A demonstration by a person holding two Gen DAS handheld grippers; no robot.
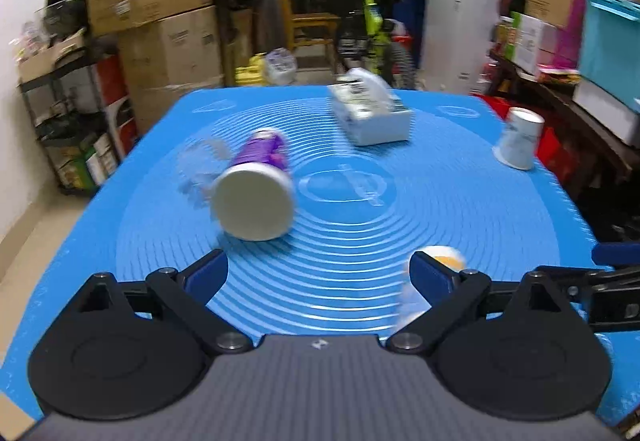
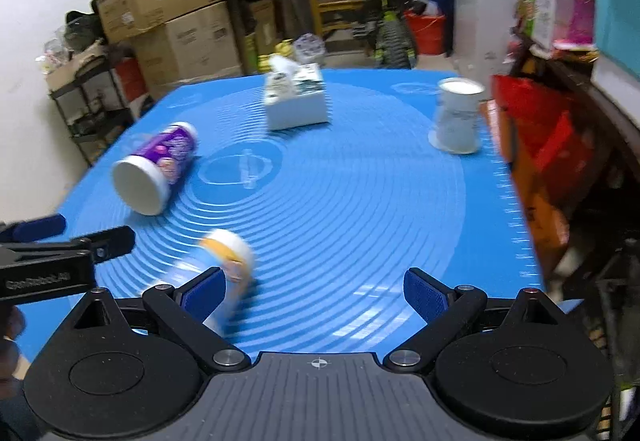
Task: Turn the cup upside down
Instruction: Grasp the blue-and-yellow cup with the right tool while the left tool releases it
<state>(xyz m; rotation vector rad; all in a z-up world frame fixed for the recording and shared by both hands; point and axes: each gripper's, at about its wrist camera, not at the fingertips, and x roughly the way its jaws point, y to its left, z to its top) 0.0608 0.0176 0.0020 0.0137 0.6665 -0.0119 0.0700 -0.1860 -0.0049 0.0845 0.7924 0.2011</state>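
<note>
A purple-printed paper cup lies on its side on the blue mat, its white base toward me; it also shows in the right wrist view. A white-and-orange cup, blurred, sits just behind my left gripper's right finger; in the right wrist view it is beside the left finger. A white cup stands upside down at the far right, also in the right wrist view. My left gripper is open and empty. My right gripper is open and empty.
A white tissue box stands at the back of the mat, also in the right wrist view. Stacked cardboard boxes and a shelf stand beyond the left edge; a cluttered table lies to the right.
</note>
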